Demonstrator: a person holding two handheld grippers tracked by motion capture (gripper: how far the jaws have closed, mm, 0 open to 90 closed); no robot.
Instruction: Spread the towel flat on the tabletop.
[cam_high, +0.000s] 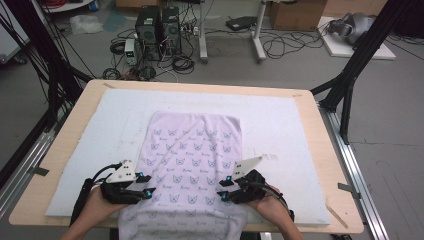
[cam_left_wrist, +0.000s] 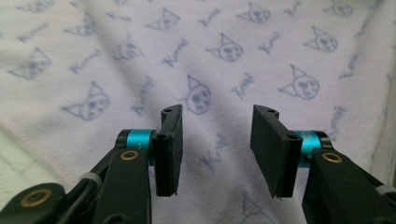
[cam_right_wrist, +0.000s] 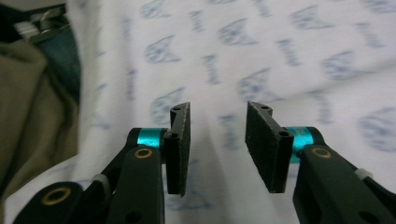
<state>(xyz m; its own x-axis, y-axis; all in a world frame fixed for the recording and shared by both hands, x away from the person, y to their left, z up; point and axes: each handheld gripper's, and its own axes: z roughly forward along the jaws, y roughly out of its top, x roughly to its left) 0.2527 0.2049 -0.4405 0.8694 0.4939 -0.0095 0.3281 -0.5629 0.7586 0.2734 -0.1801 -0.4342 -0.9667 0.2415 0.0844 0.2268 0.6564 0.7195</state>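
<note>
Your shirt (cam_high: 192, 165) lies flat on the white mat (cam_high: 280, 125) in the middle of the tabletop (cam_high: 320, 150), with its near end hanging over the near edge toward you. From the high view you see your left gripper (cam_high: 145, 192) at the shirt's near left edge and your right gripper (cam_high: 225, 192) at its near right edge, both pointing inward.

The left gripper view adds what the high one cannot: your fingers (cam_left_wrist: 169, 149) stand spread over the cat-print cloth, nothing between them, and the stitched hem (cam_left_wrist: 42, 144) runs just to their left. The right gripper view shows your fingers (cam_right_wrist: 180, 147) spread as well, empty, over the print, with the cloth's edge off to the left.

Bare mat lies left, right and far of the shirt; the tabletop's wooden rim frames it.
</note>
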